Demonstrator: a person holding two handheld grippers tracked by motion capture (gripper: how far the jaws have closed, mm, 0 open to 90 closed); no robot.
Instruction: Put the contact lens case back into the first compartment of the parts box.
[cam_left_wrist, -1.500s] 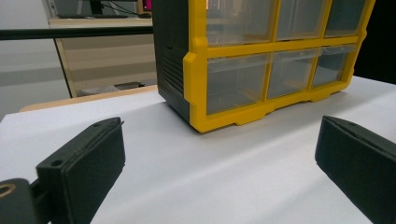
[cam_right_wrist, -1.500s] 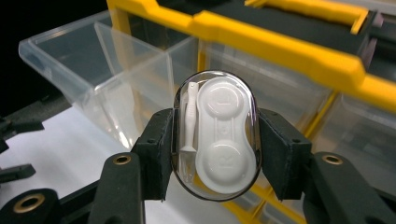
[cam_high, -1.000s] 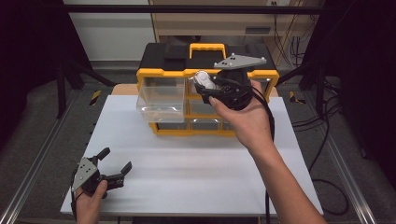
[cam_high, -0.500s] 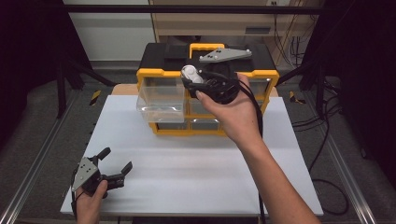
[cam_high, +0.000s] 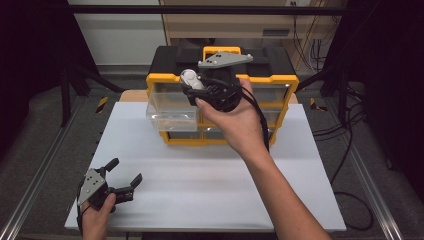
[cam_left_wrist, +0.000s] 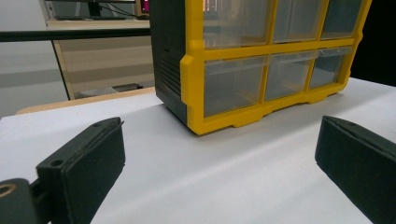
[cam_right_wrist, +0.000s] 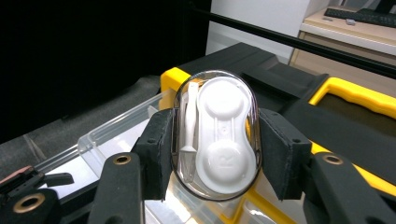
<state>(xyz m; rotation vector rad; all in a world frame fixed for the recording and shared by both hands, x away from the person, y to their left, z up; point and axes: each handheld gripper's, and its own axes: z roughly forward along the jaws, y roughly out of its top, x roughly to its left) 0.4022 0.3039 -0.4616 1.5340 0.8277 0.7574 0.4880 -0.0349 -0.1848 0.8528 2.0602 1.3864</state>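
High view: your right gripper (cam_high: 192, 82) clamps the lens case (cam_high: 189, 78) above the open drawer (cam_high: 170, 116), seemingly for dropping in. Left gripper view: left gripper (cam_left_wrist: 219, 154) spread, idle on the table (cam_left_wrist: 196, 186). Right gripper view: pads (cam_right_wrist: 159, 151) pinch the case's sides.

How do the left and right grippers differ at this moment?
The left gripper has open, empty jaws; the right gripper is shut on the clear contact lens case. The left gripper sits low by the table's near edge; the right gripper is raised over the organizer's pulled-out drawer. Both are hand-held.
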